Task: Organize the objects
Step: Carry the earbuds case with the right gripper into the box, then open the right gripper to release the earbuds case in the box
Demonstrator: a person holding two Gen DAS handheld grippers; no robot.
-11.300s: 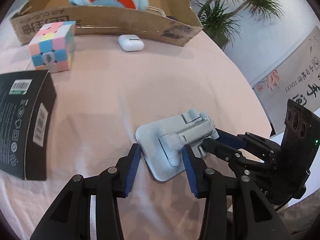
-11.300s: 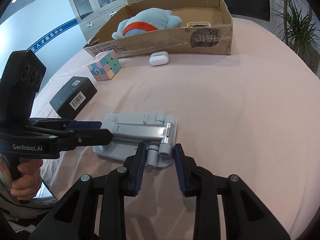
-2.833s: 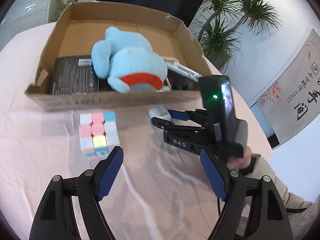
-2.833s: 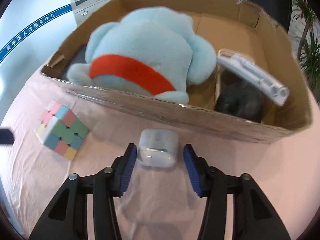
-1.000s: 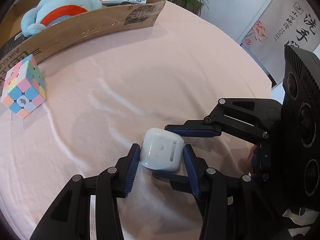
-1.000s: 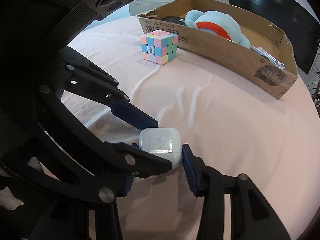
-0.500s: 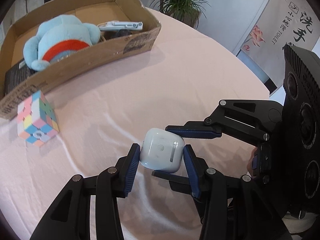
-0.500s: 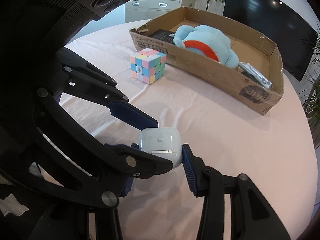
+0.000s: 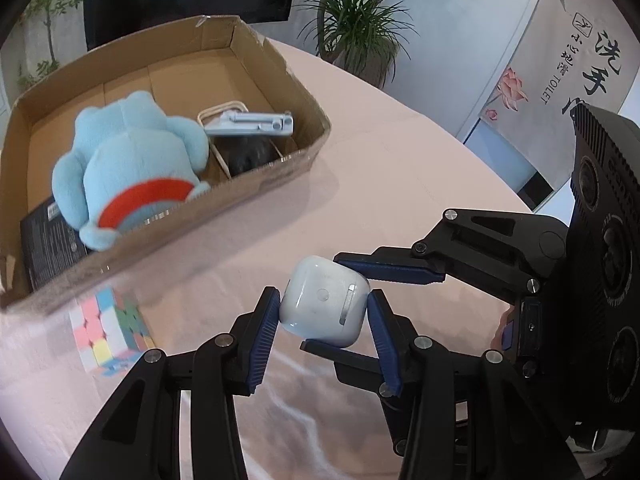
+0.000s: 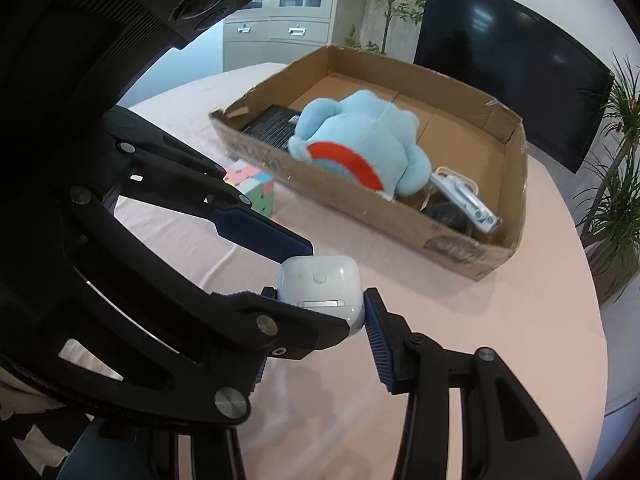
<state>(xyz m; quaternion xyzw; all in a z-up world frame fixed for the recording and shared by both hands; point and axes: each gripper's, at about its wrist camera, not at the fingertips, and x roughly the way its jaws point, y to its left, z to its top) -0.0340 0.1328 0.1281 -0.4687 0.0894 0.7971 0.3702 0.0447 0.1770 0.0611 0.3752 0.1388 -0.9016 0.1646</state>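
A white earbud case (image 9: 324, 300) is held in the air above the pink tablecloth, clamped from two sides. My left gripper (image 9: 322, 318) is shut on it, and my right gripper (image 10: 318, 312) is shut on it too; the case also shows in the right wrist view (image 10: 320, 284). The right gripper's fingers (image 9: 388, 270) cross in front of the left one. The cardboard box (image 9: 248, 196) lies beyond, holding a blue plush toy (image 9: 128, 160), a grey phone stand (image 9: 252, 124) and a black box (image 9: 44, 240). A pastel puzzle cube (image 9: 108, 326) sits on the cloth in front of the box.
The round table (image 10: 460, 320) with the pink cloth drops off at the right. Potted plants (image 9: 360, 20) and a dark screen (image 10: 512, 60) stand behind the box. A wall poster (image 9: 580, 40) is at the far right.
Both grippers have lifted the earbud case higher and carried it toward the cardboard box, which now looms larger and closer. The grip on the case is unchanged.
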